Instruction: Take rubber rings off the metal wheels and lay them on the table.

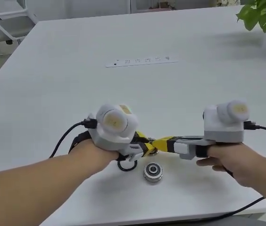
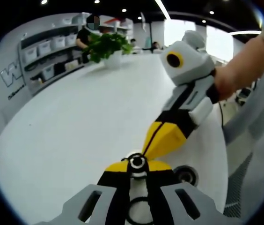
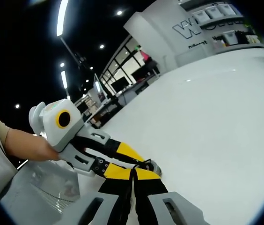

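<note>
My left gripper [image 1: 148,147] is shut on a small metal wheel [image 2: 137,162], held just above the white table [image 1: 180,84]. From the right, my right gripper [image 1: 155,145] comes in with its yellow jaws shut and their tips against that wheel [image 3: 152,165]. I cannot tell whether it pinches the wheel's rubber ring. A second metal wheel [image 1: 153,171] lies flat on the table just below the two grippers. A loose black rubber ring [image 1: 127,165] lies to its left, under the left gripper.
A white power strip [image 1: 141,61] lies far back at the table's middle. A green plant [image 1: 262,14] stands at the far right corner. Black cables [image 1: 64,139] trail from both grippers, and the table's front edge [image 1: 170,220] is close behind the wheel.
</note>
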